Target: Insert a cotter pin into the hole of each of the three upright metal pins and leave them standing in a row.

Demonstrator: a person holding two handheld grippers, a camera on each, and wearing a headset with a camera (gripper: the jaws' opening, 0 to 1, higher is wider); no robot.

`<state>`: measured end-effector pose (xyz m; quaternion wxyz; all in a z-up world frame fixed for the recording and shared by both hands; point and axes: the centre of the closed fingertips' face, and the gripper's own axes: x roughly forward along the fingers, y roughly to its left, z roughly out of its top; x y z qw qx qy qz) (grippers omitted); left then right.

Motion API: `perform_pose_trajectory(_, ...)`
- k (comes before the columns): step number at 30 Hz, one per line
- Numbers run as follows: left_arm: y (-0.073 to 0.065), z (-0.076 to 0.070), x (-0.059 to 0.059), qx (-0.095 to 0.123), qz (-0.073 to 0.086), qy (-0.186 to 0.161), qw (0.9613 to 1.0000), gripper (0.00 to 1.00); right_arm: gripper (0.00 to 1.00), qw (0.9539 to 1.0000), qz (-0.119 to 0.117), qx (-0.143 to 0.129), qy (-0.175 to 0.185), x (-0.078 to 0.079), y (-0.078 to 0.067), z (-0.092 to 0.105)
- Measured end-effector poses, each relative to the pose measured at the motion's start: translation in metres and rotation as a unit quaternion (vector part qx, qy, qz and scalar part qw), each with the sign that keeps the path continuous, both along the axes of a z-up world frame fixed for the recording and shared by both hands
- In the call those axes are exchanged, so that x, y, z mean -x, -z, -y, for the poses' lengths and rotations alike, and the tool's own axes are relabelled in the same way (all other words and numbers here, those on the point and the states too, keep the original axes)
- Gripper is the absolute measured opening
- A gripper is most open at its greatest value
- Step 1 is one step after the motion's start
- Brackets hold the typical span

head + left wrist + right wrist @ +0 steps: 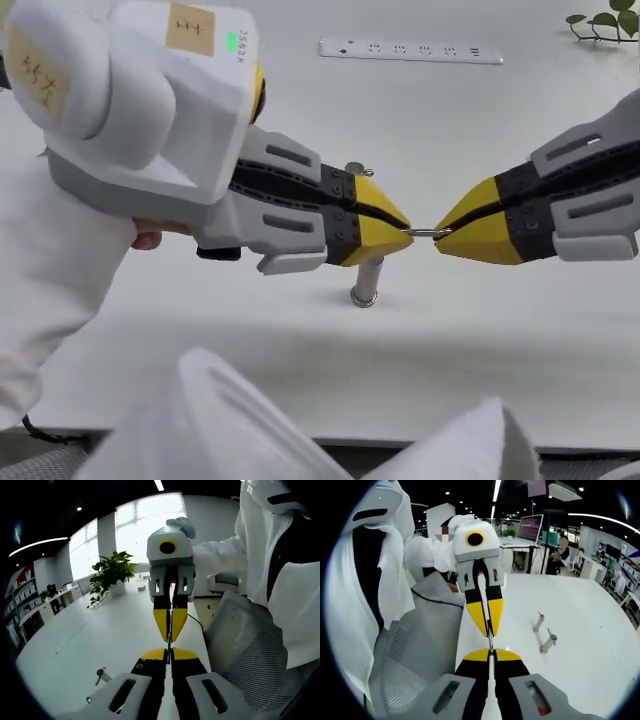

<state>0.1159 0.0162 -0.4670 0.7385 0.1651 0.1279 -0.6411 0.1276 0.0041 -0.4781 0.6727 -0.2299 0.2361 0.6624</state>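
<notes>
A thin metal cotter pin (426,233) hangs level in the air between both grippers. My left gripper (403,228) is shut on its left end and my right gripper (442,234) is shut on its right end, yellow tips nearly meeting. Just below them an upright metal pin (366,279) stands on the white table. A second metal pin (355,169) peeks out behind the left gripper, with a small piece sticking out at its top. In the right gripper view the cotter pin (490,640) bridges both tips, with two metal pins (538,621) (548,642) off to the right.
A white power strip (410,50) lies at the far side of the table (480,340), and a plant (605,22) sits at the back right corner. A white sleeve (50,270) and a chair back (230,430) fill the near side.
</notes>
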Motion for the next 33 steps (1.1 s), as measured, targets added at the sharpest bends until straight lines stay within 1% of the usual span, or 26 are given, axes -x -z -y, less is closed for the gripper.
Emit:
perform_pose_trajectory(2, 0.004, 0.0, -0.001, -0.005, 0.0, -0.002, 1.0, 0.0, 0.0, 1.0, 0.003, 0.003, 0.003, -0.001, 0.002, 0.0)
perform_pose_trajectory(4, 0.008, -0.001, -0.004, -0.011, 0.002, -0.009, 0.9999, 0.0, 0.0, 0.9999, 0.007, 0.003, 0.008, -0.003, 0.002, 0.0)
perform_pose_trajectory(5, 0.012, -0.003, -0.007, -0.018, 0.0, -0.015, 0.9997, 0.03, 0.0, 0.9999, 0.007, 0.003, 0.01, -0.004, 0.002, 0.0)
perform_pose_trajectory(7, 0.018, -0.007, -0.013, -0.028, 0.001, -0.027, 0.9992, 0.09, 0.0, 0.9997, 0.012, 0.005, 0.022, -0.01, 0.002, 0.003)
perform_pose_trajectory(8, 0.02, -0.009, -0.015, -0.031, -0.002, -0.033, 0.999, 0.14, 0.0, 0.9995, 0.014, 0.008, 0.026, -0.011, 0.002, 0.005)
perform_pose_trajectory(9, 0.024, -0.011, -0.017, -0.034, -0.01, -0.041, 0.9985, 0.15, 0.0, 0.9992, 0.018, 0.013, 0.034, -0.015, 0.004, 0.008)
perform_pose_trajectory(10, 0.026, -0.012, -0.019, -0.033, -0.012, -0.045, 0.9984, 0.16, 0.0, 0.9989, 0.02, 0.018, 0.039, -0.008, 0.008, 0.006)
perform_pose_trajectory(12, 0.032, -0.014, -0.022, -0.036, -0.017, -0.049, 0.998, 0.16, 0.0, 0.998, 0.024, 0.032, 0.049, -0.009, 0.016, 0.011)
perform_pose_trajectory(13, 0.034, -0.013, -0.022, -0.039, -0.02, -0.052, 0.9977, 0.17, 0.0, 0.9971, 0.031, 0.045, 0.053, -0.012, 0.022, 0.015)
perform_pose_trajectory(15, 0.042, -0.014, -0.024, -0.049, -0.027, -0.056, 0.9969, 0.19, 0.0, 0.9965, 0.033, 0.053, 0.056, -0.011, 0.026, 0.016)
perform_pose_trajectory(16, 0.046, -0.015, -0.026, -0.053, -0.032, -0.061, 0.9962, 0.2, 0.0, 0.9961, 0.034, 0.057, 0.058, -0.011, 0.03, 0.018)
perform_pose_trajectory(18, 0.053, -0.016, -0.031, -0.062, -0.034, -0.07, 0.9951, 0.2, 0.0, 0.9958, 0.029, 0.061, 0.063, -0.011, 0.037, 0.02)
perform_pose_trajectory(21, 0.062, -0.017, -0.035, -0.073, -0.041, -0.075, 0.9937, 0.2, 0.0, 0.9944, 0.034, 0.074, 0.067, -0.012, 0.047, 0.025)
perform_pose_trajectory(25, 0.073, -0.013, -0.035, -0.089, -0.05, -0.066, 0.9926, 0.19, 0.0, 0.9932, 0.035, 0.083, 0.073, -0.015, 0.056, 0.031)
perform_pose_trajectory(29, 0.079, -0.009, -0.038, -0.096, -0.053, -0.062, 0.9921, 0.18, 0.0, 0.9931, 0.031, 0.086, 0.073, -0.016, 0.062, 0.033)
perform_pose_trajectory(33, 0.081, -0.008, -0.039, -0.098, -0.057, -0.059, 0.9917, 0.15, 0.0, 0.9937, 0.026, 0.085, 0.068, -0.019, 0.07, 0.033)
